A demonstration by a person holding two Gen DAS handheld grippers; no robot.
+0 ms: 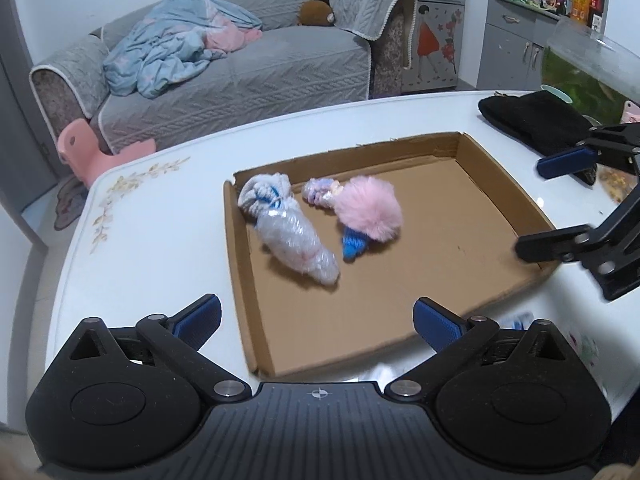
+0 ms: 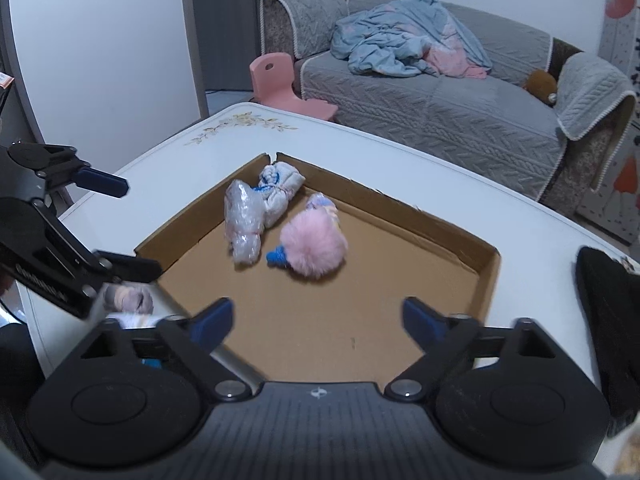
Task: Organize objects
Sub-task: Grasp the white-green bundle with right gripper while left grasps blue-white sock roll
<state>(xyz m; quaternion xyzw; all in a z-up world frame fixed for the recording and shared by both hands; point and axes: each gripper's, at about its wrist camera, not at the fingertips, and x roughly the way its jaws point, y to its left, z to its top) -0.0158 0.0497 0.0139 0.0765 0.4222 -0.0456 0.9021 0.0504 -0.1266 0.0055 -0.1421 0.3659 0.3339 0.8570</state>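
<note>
A shallow cardboard tray (image 1: 240, 264) (image 2: 490, 276) lies on the white table (image 1: 160, 220). Inside it, toward the far left corner, rest a white-and-blue knitted bundle partly wrapped in clear plastic (image 1: 292, 232) (image 2: 248, 220), a fluffy pink pompom (image 1: 370, 210) (image 2: 314, 250) with a blue yarn piece (image 1: 354, 244) (image 2: 278, 258), and a small pastel ornament (image 1: 320, 192) (image 2: 324, 204). My left gripper (image 1: 316, 312) (image 2: 136, 228) hovers open over the tray's near edge, empty. My right gripper (image 2: 318, 312) (image 1: 534, 208) is open above the tray's right side, also empty.
A black cloth (image 1: 532, 120) (image 2: 608, 320) lies on the table right of the tray, near a glass fish tank (image 1: 588, 68). A small pale object (image 2: 128, 300) sits outside the tray by the left gripper. Behind the table are a grey sofa (image 1: 240, 72) and a pink chair (image 2: 276, 84).
</note>
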